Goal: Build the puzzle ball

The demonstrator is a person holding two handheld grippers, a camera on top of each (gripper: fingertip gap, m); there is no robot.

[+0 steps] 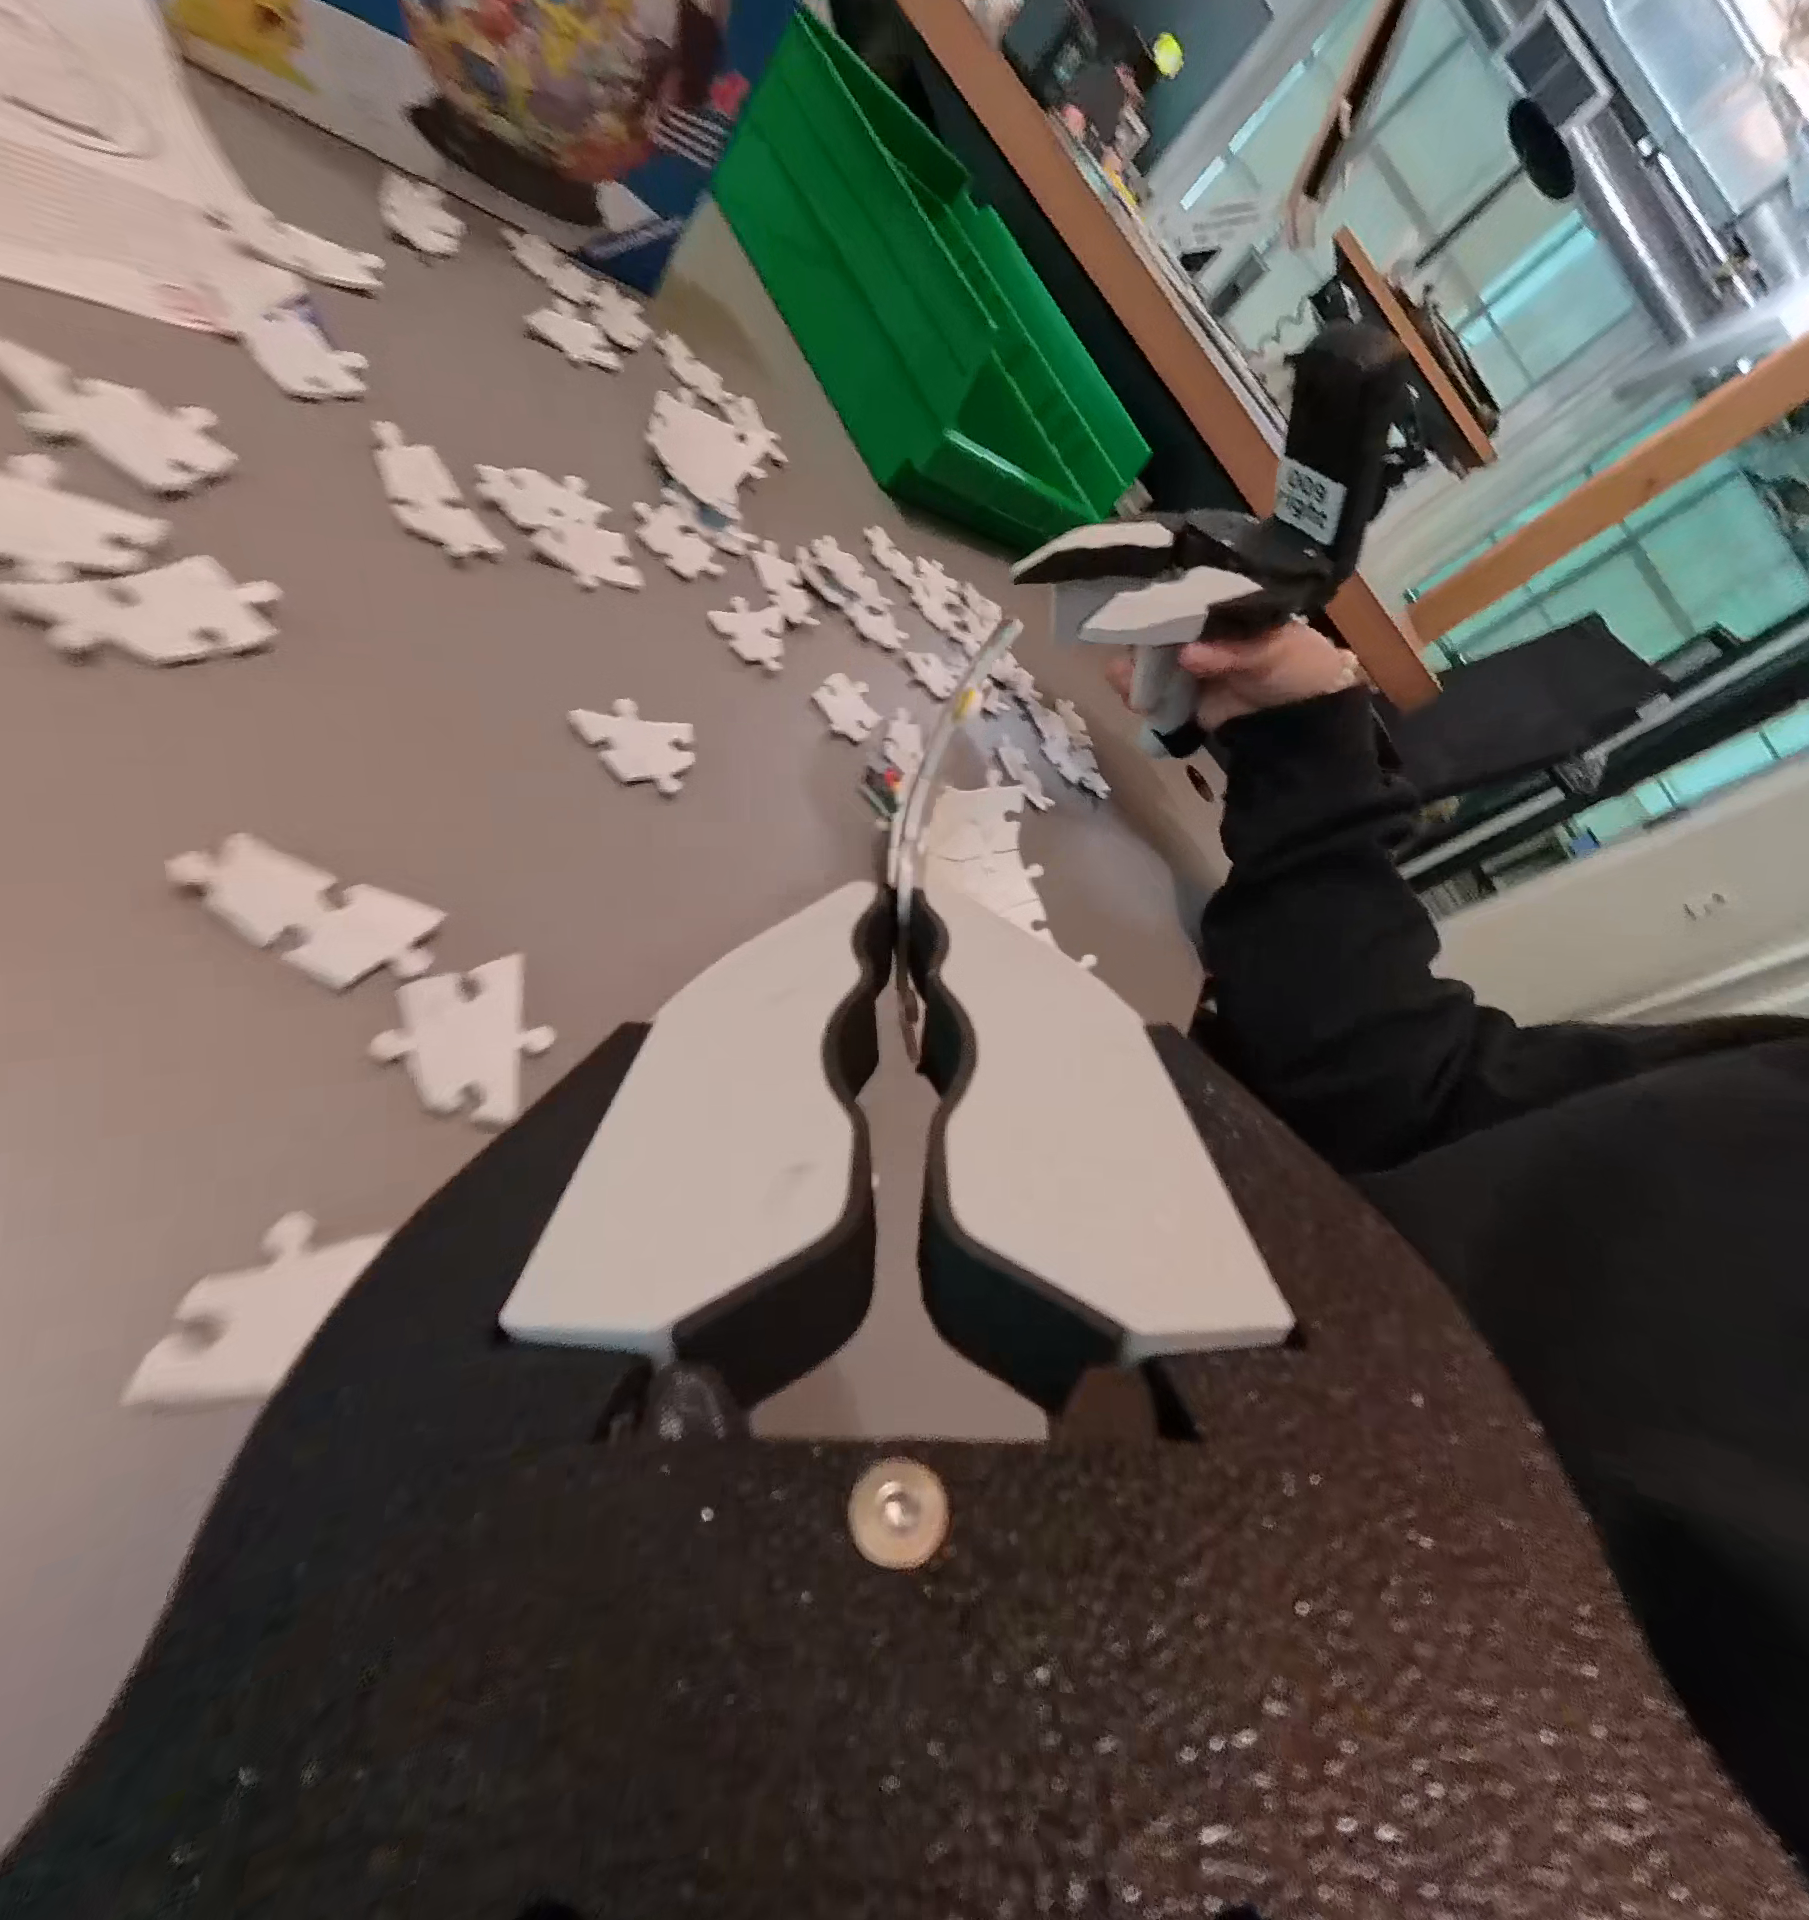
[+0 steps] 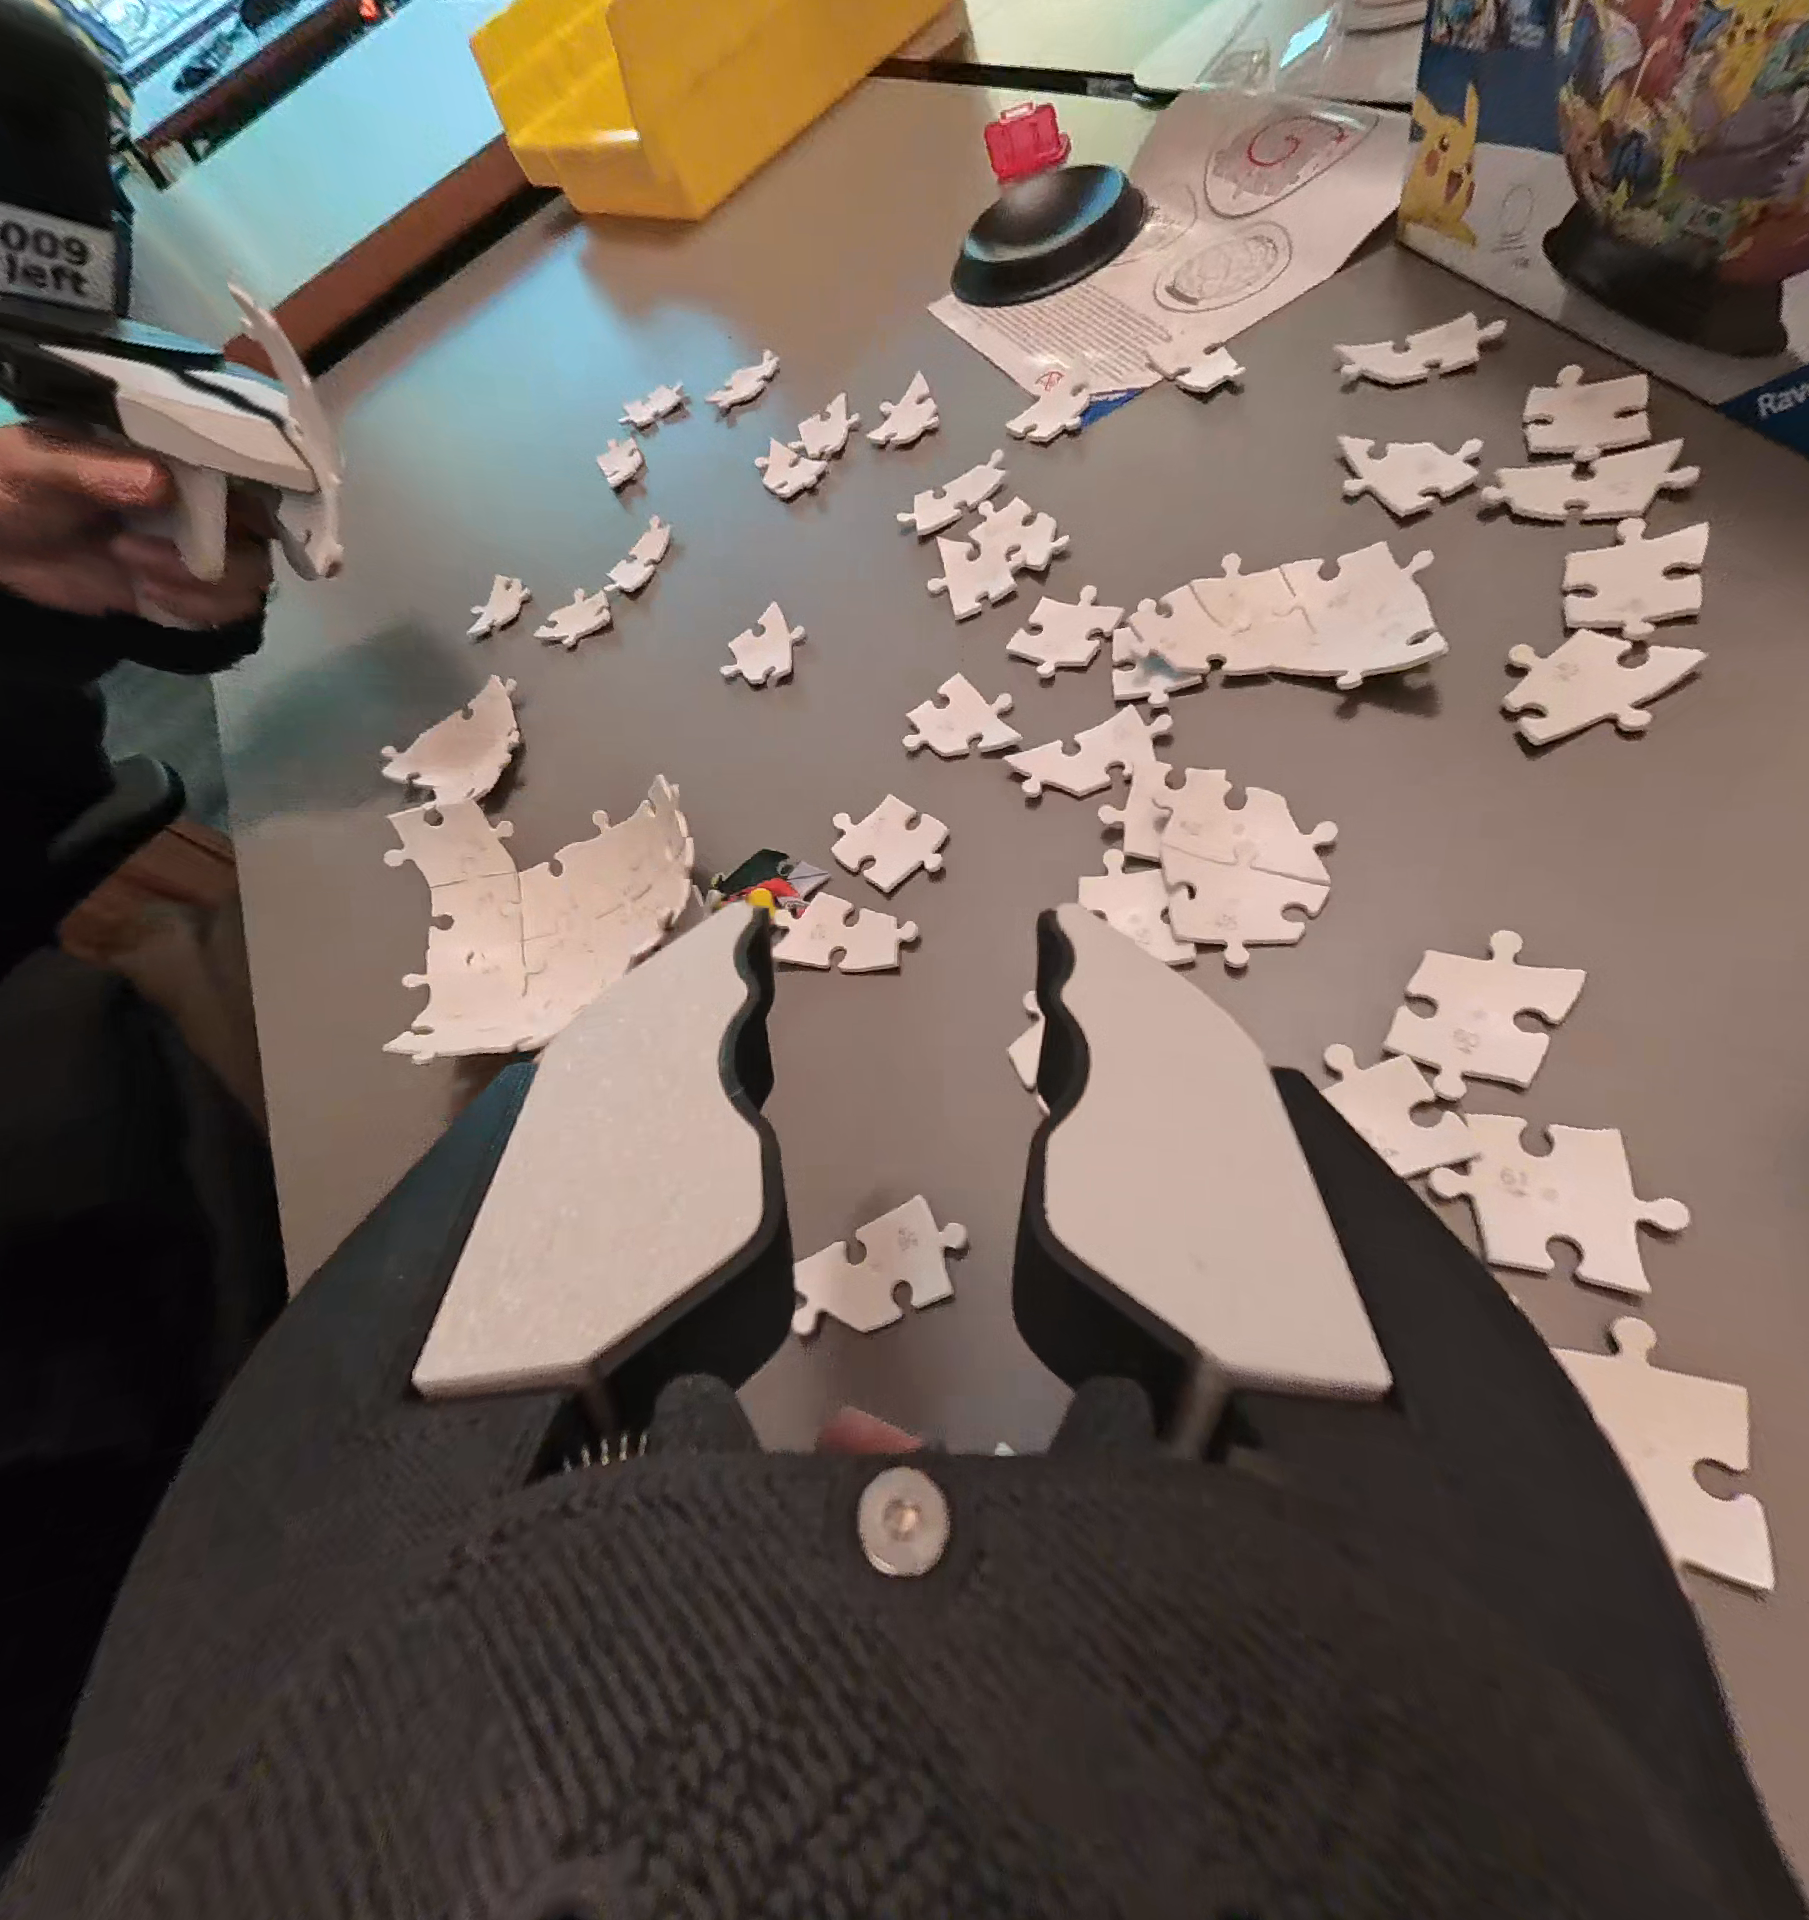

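Note:
My left gripper [image 1: 905, 940] is shut on a curved strip of joined puzzle pieces [image 1: 947, 748], seen edge-on and held above the grey table [image 1: 484, 748]. In the right wrist view this gripper [image 2: 297, 442] is at the upper left, off the table's left edge, with the white strip [image 2: 302, 416] upright in it. My right gripper [image 2: 905, 920] is open and empty above the near part of the table; it also shows in the left wrist view [image 1: 1051, 603]. A larger curved assembled section [image 2: 547, 914] lies just left of its left finger. Many loose white pieces lie face down, and one coloured piece [image 2: 770, 878] lies face up.
Two more joined clusters [image 2: 1295, 613] [image 2: 1243, 862] lie to the right. At the back are a yellow bin [image 2: 692, 94], a black stand with a red top [image 2: 1051, 223], an instruction sheet [image 2: 1222, 239] and the puzzle box [image 2: 1658, 177]. A green bin [image 1: 910, 291] stands at the far end. About 25 cm separates my left fingertips from my right. Both grippers' tips are roughly 15 cm from the larger curved assembled section [image 2: 547, 914].

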